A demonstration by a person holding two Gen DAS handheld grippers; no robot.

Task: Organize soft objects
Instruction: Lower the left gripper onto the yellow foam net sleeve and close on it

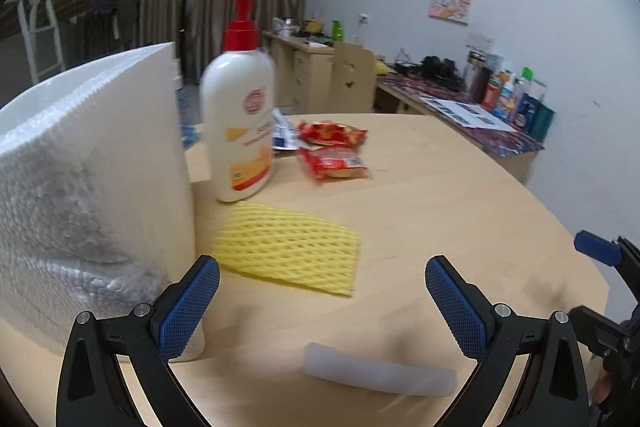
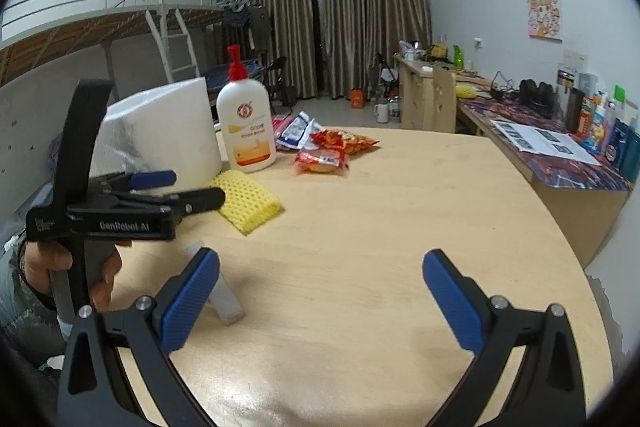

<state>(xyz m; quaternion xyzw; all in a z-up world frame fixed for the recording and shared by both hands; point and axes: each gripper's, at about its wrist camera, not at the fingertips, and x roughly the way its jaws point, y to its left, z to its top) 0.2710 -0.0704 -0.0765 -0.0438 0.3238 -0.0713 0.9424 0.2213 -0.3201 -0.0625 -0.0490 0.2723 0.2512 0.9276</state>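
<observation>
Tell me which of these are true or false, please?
1. The left hand-held gripper is open and holds nothing. True.
2. The yellow foam mesh sleeve lies flat on the round wooden table. True.
3. The white pump bottle with the red top lies on its side. False: it stands upright.
4. The right hand-held gripper clamps the translucent white tube. False: it is open and empty; the tube lies on the table.

Each gripper (image 1: 322, 303) had black, triangular-cutout arms with silver screw heads at the joints. Blue cross-hatched pads (image 1: 188, 309) faced the fingers. In the right wrist view, the left gripper (image 2: 196, 189) showed a black body lettered "GenRobot.AI" in white, a tall black upright and a grey handle. The bare-skinned hand (image 2: 70, 267) wore a dark wristband.
</observation>
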